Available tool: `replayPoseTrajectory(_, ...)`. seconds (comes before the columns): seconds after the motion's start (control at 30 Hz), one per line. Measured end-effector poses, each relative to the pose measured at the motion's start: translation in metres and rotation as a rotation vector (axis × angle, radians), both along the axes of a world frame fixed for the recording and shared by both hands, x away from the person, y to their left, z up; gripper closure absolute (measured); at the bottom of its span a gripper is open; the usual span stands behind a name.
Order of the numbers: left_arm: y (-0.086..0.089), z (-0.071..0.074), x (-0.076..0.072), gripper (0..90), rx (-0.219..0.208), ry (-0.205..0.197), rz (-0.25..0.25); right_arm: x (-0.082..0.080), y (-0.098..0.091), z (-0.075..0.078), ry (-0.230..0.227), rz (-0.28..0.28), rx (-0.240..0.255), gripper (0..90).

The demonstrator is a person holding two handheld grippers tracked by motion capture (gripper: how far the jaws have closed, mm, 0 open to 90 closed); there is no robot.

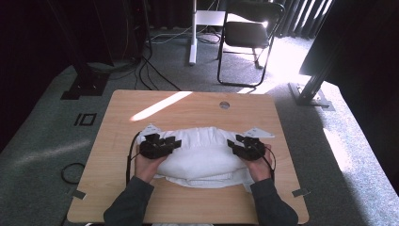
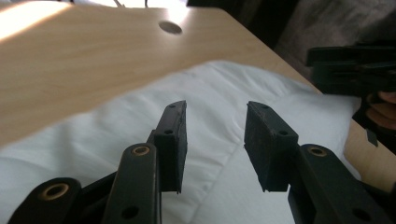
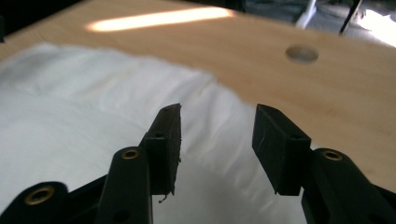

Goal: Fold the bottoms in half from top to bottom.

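- Left tongs (image 2: 215, 140): black jaws parted, nothing between them, hovering just over the white quilt (image 2: 140, 140) at its left end.
- Right tongs (image 3: 217, 144): jaws likewise apart and empty, over the quilt's right end.
- Quilt: soft, puffy, stitched cotton — lying in the middle of the table (image 1: 188, 106), already folded into a thick rounded stack with layered edges toward the person.
- Judged progress: folding looks mostly done; perhaps one more fold or a tidy remains.
- Table: smooth pale wood, a round cable hole (image 1: 224, 104) near its far edge.
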State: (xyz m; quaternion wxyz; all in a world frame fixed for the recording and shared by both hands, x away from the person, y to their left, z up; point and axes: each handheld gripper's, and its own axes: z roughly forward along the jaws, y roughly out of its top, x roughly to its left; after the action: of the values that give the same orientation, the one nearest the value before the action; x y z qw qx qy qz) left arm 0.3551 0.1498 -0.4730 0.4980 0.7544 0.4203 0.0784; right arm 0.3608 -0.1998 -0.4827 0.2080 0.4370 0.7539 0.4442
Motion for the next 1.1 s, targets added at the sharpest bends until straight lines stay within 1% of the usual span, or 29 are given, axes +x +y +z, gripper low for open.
replayPoseTrajectory(0.07,-0.007,-0.009,-0.005,61.2,0.028,0.021,-0.026,-0.003,0.006,-0.012,0.033,-0.008,-0.034,54.1)
replayPoseTrajectory(0.1,-0.007,-0.009,-0.005,61.6,0.028,0.021,-0.026,-0.003,0.006,-0.012,0.033,-0.008,-0.034,54.1)
replayPoseTrajectory(0.13,-0.010,-0.019,-0.011,62.9,0.043,0.049,-0.048,-0.014,0.007,-0.022,0.054,-0.013,-0.050,55.0)
replayPoseTrajectory(0.2,-0.011,-0.031,-0.016,63.9,0.068,0.071,-0.058,-0.028,0.006,-0.031,0.052,-0.017,-0.056,55.4)
replayPoseTrajectory(0.23,-0.011,-0.036,-0.018,64.1,0.078,0.084,-0.058,-0.034,0.005,-0.034,0.042,-0.025,-0.063,55.4)
replayPoseTrajectory(0.27,-0.011,-0.042,-0.020,64.3,0.087,0.092,-0.056,-0.040,0.004,-0.037,0.036,-0.024,-0.065,55.5)
replayPoseTrajectory(0.3,-0.010,-0.046,-0.022,64.3,0.101,0.099,-0.059,-0.045,0.004,-0.041,0.050,-0.019,-0.062,55.4)
replayPoseTrajectory(0.37,-0.009,-0.054,-0.025,64.7,0.113,0.098,-0.045,-0.050,0.004,-0.048,0.074,-0.010,-0.073,55.6)
replayPoseTrajectory(0.4,-0.009,-0.057,-0.026,65.0,0.140,0.090,-0.040,-0.051,0.005,-0.051,0.086,-0.009,-0.080,55.9)
replayPoseTrajectory(0.43,-0.010,-0.059,-0.026,65.2,0.171,0.077,-0.028,-0.050,0.005,-0.055,0.108,-0.010,-0.087,56.2)
replayPoseTrajectory(0.53,-0.012,-0.068,-0.022,67.5,0.196,0.072,-0.020,-0.049,0.009,-0.063,0.135,-0.016,-0.101,57.0)
replayPoseTrajectory(0.6,-0.012,-0.071,-0.017,69.1,0.186,0.075,-0.004,-0.048,0.013,-0.064,0.136,-0.019,-0.122,57.2)
replayPoseTrajectory(0.63,-0.012,-0.072,-0.014,69.6,0.192,0.068,0.004,-0.047,0.014,-0.064,0.140,-0.019,-0.123,57.2)
replayPoseTrajectory(0.67,-0.012,-0.072,-0.011,69.8,0.198,0.060,0.012,-0.046,0.015,-0.065,0.139,-0.016,-0.122,57.2)
replayPoseTrajectory(0.7,-0.012,-0.072,-0.011,70.0,0.198,0.060,0.012,-0.044,0.015,-0.066,0.144,-0.012,-0.115,57.2)
replayPoseTrajectory(0.73,-0.012,-0.072,-0.004,70.2,0.207,0.052,0.029,-0.042,0.016,-0.067,0.147,-0.009,-0.107,57.2)
replayPoseTrajectory(0.77,-0.012,-0.072,-0.004,70.4,0.207,0.052,0.029,-0.042,0.016,-0.067,0.147,-0.009,-0.107,57.2)
replayPoseTrajectory(0.8,-0.012,-0.072,0.004,70.7,0.217,0.047,0.044,-0.037,0.017,-0.067,0.148,-0.003,-0.101,57.2)
replayPoseTrajectory(0.93,-0.009,-0.072,0.022,71.3,0.227,0.044,0.079,-0.023,0.024,-0.067,0.146,0.001,-0.104,57.2)
replayPoseTrajectory(0.97,-0.009,-0.072,0.022,71.3,0.227,0.044,0.079,-0.023,0.024,-0.067,0.146,0.001,-0.104,57.2)
replayPoseTrajectory(1.0,-0.007,-0.071,0.031,71.4,0.235,0.047,0.092,-0.013,0.028,-0.068,0.143,-0.001,-0.100,57.2)
replayPoseTrajectory(1.03,-0.007,-0.071,0.031,71.4,0.235,0.047,0.092,-0.010,0.029,-0.068,0.141,-0.001,-0.099,57.2)
replayPoseTrajectory(1.07,-0.004,-0.070,0.039,71.4,0.244,0.049,0.101,-0.005,0.031,-0.068,0.141,-0.001,-0.098,57.2)
replayPoseTrajectory(1.1,-0.004,-0.070,0.039,71.4,0.244,0.049,0.101,-0.001,0.033,-0.068,0.141,-0.002,-0.098,57.2)
